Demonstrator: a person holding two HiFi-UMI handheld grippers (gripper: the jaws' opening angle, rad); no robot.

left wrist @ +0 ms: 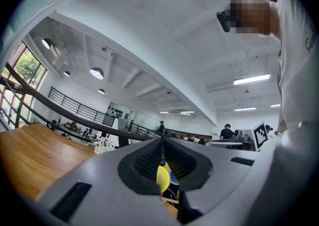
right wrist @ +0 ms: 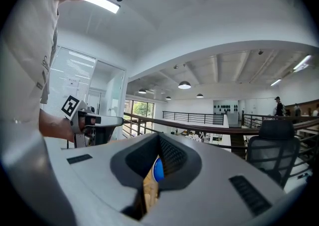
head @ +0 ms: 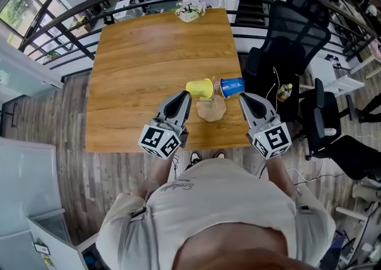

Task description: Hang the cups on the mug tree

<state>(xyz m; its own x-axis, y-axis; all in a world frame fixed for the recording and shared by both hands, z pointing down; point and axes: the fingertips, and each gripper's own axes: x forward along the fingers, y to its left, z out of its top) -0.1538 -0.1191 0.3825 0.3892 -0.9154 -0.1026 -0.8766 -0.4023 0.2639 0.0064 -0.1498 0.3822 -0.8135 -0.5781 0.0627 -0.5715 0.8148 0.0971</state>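
Note:
A yellow cup (head: 200,88) and a blue cup (head: 232,87) lie on their sides near the front of the wooden table (head: 149,60). The light wooden mug tree (head: 211,109) stands just in front of them, with no cup on it. My left gripper (head: 187,95) is shut and empty, its tip just left of the yellow cup. My right gripper (head: 243,97) is shut and empty, just right of the blue cup. In the left gripper view the yellow cup (left wrist: 162,178) shows below the closed jaws. In the right gripper view the blue cup (right wrist: 158,169) and the mug tree (right wrist: 149,189) show the same way.
A bunch of white flowers (head: 190,9) stands at the table's far edge. Black office chairs (head: 292,43) and a small bottle (head: 284,91) are to the right of the table. A dark railing (head: 65,19) runs behind the table.

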